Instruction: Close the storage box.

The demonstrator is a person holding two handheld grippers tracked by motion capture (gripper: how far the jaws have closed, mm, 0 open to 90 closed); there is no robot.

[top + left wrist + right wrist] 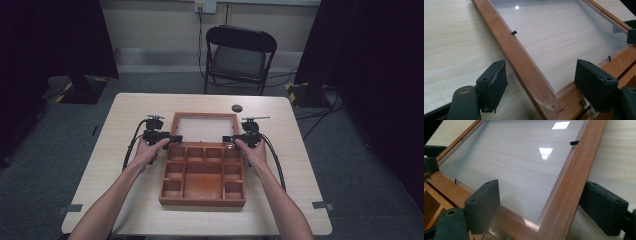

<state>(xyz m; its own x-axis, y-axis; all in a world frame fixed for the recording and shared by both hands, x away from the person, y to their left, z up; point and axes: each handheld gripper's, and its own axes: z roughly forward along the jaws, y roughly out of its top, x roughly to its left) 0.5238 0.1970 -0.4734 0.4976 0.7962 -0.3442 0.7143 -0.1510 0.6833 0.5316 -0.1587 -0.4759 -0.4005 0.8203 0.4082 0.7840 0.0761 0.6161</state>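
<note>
Straddling both jaws' gaps, lid [205, 116] lies flat.

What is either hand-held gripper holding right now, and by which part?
Nothing is gripped. Each hand-held gripper, left and right, straddles a side rail of the open lid near its hinged end, with gaps between pads and wood.

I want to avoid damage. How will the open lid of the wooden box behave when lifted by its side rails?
The lid probably stays stiff, given its solid wooden frame. Its clear pane looks glossy, likely slippery and fragile. Hinged to the box, it should swing rather than slide.
</note>
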